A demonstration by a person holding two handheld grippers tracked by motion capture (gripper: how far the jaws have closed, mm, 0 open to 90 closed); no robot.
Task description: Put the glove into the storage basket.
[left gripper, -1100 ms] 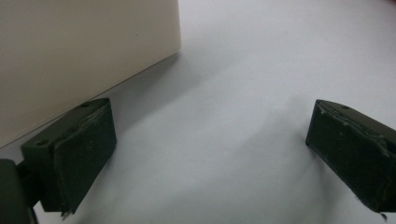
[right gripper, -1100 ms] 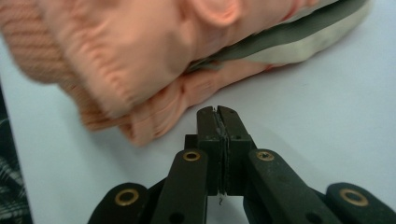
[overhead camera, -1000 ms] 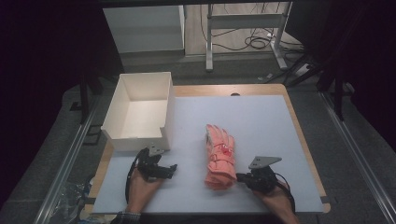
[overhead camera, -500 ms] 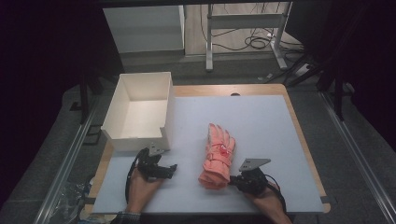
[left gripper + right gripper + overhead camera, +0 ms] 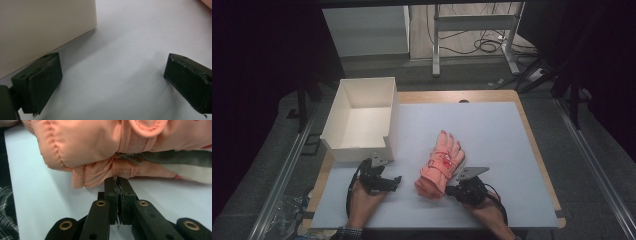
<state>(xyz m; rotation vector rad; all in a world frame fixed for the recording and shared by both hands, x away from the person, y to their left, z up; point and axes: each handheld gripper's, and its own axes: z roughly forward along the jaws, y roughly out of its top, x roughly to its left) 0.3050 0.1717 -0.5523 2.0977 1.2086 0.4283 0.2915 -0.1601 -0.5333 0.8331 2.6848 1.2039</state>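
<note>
A pair of salmon-pink winter gloves (image 5: 442,162) lies stacked on the white table mat, fingers pointing away from me. My right gripper (image 5: 451,190) sits at their cuff end, on the right side. In the right gripper view its jaws (image 5: 117,180) are pressed together, and their tips touch the lower edge of the glove cuff (image 5: 100,145); I see no fabric between them. My left gripper (image 5: 393,181) rests on the mat left of the gloves. Its jaws stand wide apart (image 5: 112,67) over bare mat, just in front of the white box (image 5: 37,30).
An open white box (image 5: 357,150) stands at the table's left, close behind my left gripper. The white mat (image 5: 502,140) stretches bare to the right and behind the gloves, with a wooden rim around it. Cables and a metal stand lie on the floor beyond.
My right gripper has slid left up to the gloves' cuff, and the cuff end has shifted slightly left. The left gripper has stayed where it was.
</note>
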